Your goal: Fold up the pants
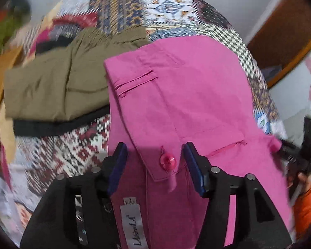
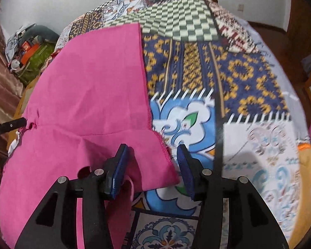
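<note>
Pink pants (image 1: 186, 95) lie folded on a patchwork bedspread (image 1: 122, 8). In the left wrist view my left gripper (image 1: 154, 161) is open, its blue pads either side of the waistband flap with the pink button (image 1: 168, 161); a white label (image 1: 132, 226) shows below. In the right wrist view my right gripper (image 2: 152, 166) is open, with the pants (image 2: 89, 95) hem corner lying between its pads. The right gripper also shows at the right edge of the left wrist view (image 1: 304, 155), and the left gripper at the left edge of the right wrist view (image 2: 8, 127).
Folded olive pants (image 1: 58, 83) lie on a black garment (image 1: 51, 124) left of the pink pants, with more clothes behind. The bedspread (image 2: 228, 72) stretches to the right. A wooden door frame (image 1: 284, 41) stands at the right, clutter (image 2: 29, 49) at the far left.
</note>
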`<state>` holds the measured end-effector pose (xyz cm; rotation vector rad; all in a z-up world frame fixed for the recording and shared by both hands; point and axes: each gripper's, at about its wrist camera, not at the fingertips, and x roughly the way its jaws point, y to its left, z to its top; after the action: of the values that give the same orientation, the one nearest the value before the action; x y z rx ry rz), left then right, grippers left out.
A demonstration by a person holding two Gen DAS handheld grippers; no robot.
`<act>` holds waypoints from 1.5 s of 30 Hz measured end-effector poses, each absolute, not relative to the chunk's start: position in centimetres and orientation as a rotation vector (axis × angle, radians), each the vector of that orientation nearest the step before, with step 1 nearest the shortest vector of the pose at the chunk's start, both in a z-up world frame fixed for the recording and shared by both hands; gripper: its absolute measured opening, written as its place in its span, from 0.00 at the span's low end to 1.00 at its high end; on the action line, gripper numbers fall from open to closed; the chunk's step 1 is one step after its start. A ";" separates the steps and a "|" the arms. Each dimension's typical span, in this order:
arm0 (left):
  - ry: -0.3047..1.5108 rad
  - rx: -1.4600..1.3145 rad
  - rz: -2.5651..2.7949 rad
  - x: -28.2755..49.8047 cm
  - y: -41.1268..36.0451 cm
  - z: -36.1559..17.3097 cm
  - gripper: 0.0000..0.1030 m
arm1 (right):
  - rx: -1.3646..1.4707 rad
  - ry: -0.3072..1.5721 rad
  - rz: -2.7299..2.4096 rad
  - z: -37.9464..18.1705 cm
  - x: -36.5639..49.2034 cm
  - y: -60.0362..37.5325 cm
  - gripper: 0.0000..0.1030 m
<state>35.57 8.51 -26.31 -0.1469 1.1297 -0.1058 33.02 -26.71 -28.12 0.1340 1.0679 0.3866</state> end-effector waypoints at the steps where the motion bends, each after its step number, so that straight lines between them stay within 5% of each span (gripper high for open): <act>1: 1.123 -0.117 -0.107 35.5 8.2 -26.3 0.51 | 0.143 1.068 0.390 -28.3 33.0 -26.7 0.43; 5: 1.118 -0.084 -0.083 35.6 7.7 -26.6 0.43 | 0.166 1.071 0.422 -28.5 32.8 -26.8 0.31; 8: 1.109 -0.051 -0.043 35.6 7.5 -26.5 0.34 | 0.144 1.075 0.439 -28.5 32.8 -26.2 0.12; 13: 1.096 0.017 0.017 35.4 7.2 -26.5 0.26 | 0.005 1.042 0.425 -27.9 32.4 -24.2 0.05; 29: 1.106 -0.010 0.011 35.0 7.6 -27.4 0.30 | -0.165 1.013 0.372 -28.2 32.6 -23.6 0.04; 32: 1.095 -0.028 0.028 34.4 8.7 -26.7 0.46 | -0.117 1.040 0.383 -27.8 32.6 -24.3 0.07; 34: 1.083 -0.051 0.026 33.8 9.6 -26.0 0.47 | -0.098 1.032 0.373 -27.1 32.3 -25.1 0.16; 45: 0.999 -0.135 0.072 37.4 14.3 -22.1 0.47 | -0.022 0.933 0.339 -22.8 34.1 -27.6 0.28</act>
<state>37.43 14.33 -22.13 -0.1345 0.9990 0.0724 34.05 -27.57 -22.85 -0.0217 0.9329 0.3389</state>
